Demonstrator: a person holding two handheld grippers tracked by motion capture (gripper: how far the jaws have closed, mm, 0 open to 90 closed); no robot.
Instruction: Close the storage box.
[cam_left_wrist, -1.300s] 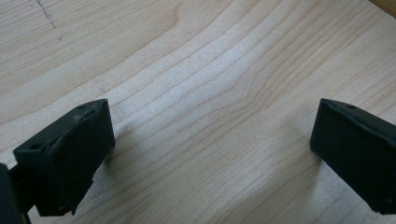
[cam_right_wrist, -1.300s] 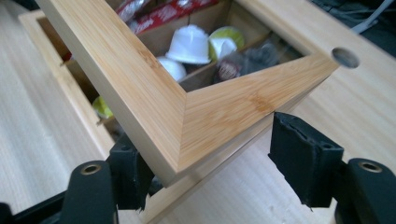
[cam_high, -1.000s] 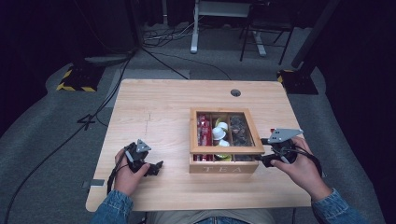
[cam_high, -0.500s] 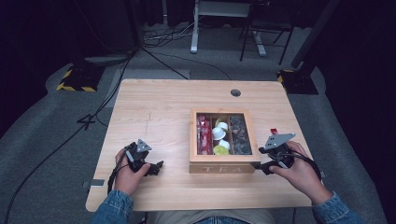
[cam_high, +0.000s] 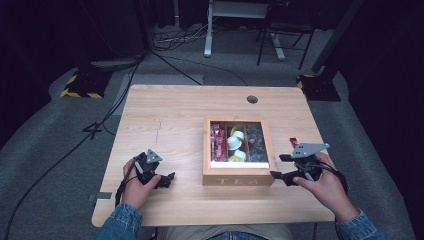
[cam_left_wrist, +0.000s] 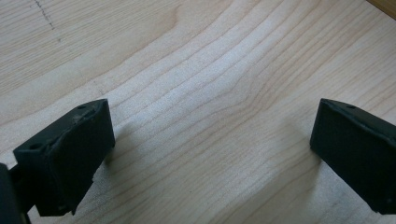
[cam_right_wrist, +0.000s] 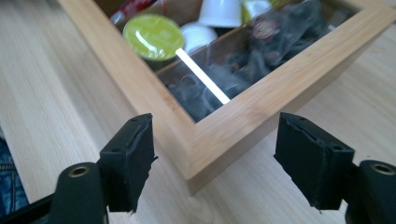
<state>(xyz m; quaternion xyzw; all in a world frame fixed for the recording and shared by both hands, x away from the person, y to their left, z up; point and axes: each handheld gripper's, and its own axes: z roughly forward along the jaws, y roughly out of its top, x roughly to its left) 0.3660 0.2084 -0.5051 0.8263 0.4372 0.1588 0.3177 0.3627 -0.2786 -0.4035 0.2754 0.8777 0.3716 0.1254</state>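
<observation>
A wooden tea box (cam_high: 238, 179) sits toward the near right of the bench (cam_high: 170, 120), its front face stamped TEA and its lid a wood frame around a clear pane. Through the pane I can make out red packets (cam_high: 218, 142) in the left compartment, white and green capsules (cam_high: 235, 144) in the middle, and dark wrapped pieces (cam_high: 256, 142) on the right. The right gripper (cam_high: 281, 167) hovers just beside the box's near right corner, jaws spread wide; in its own view that corner (cam_right_wrist: 196, 154) points straight into the gap between them, with a green-topped capsule (cam_right_wrist: 154, 36) visible under the glazing. The left gripper (cam_high: 167, 179) rests low over bare wood well to the left of the box, jaws likewise wide apart and holding nothing. I'd judge the box stiff and moderately heavy for its size, the contents loose enough to rattle if tipped. The pane looks like the fragile part, so the wooden frame edge is the place to pinch, not the window. The smooth finished wood may slip under a light squeeze, and a corner grip seems less secure than a flat stretch of rim.
</observation>
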